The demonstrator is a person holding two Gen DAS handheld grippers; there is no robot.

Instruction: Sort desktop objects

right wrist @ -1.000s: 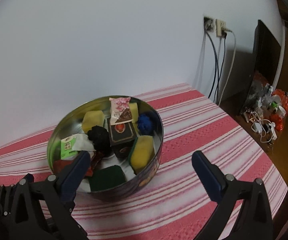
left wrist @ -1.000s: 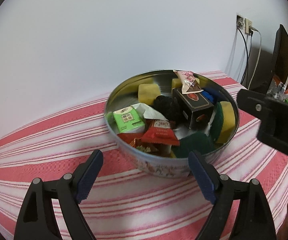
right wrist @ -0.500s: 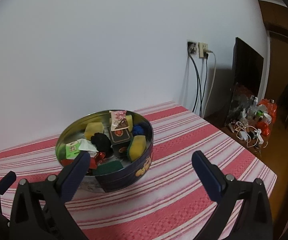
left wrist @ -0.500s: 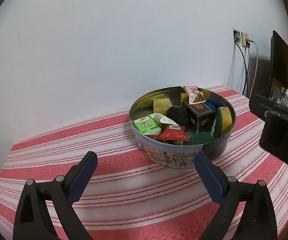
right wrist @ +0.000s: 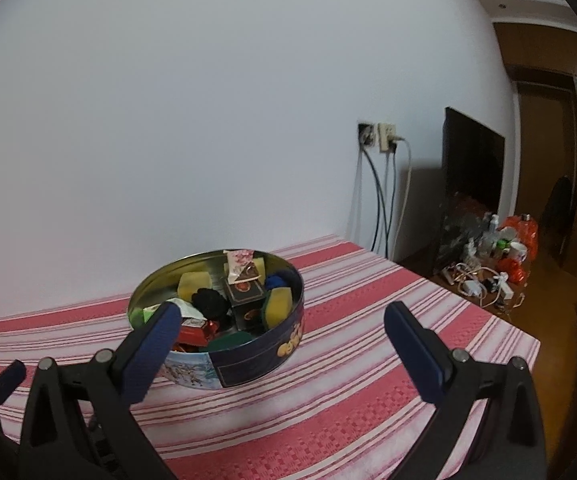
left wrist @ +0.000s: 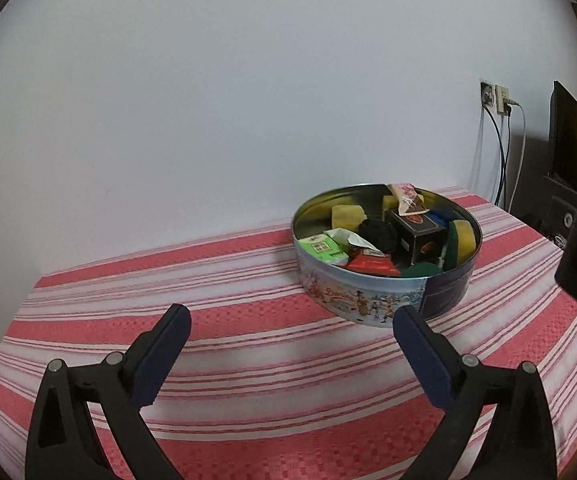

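Tin: round tin [left wrist: 384,300] is sitting on the striped bench [left wrist: 248,280], holding sponges, snack packs and a dark box [left wrist: 418,236].
Left hand-held gripper [left wrist: 290,320]: jaws have just been opening wide, holding nothing.
Right hand-held gripper [right wrist: 280,318]: standing wide open, holding nothing.

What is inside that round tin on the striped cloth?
The tin holds yellow sponges, a dark box, a green packet, red wrappers and a black clump. Whatever lies beneath them is covered.

Tin [left wrist: 384,300]: shiny metal inside, glossy printed wall. Counter cloth [left wrist: 248,320]: woven, matt, red-and-white striped. Sponges [right wrist: 278,304]: porous foam.
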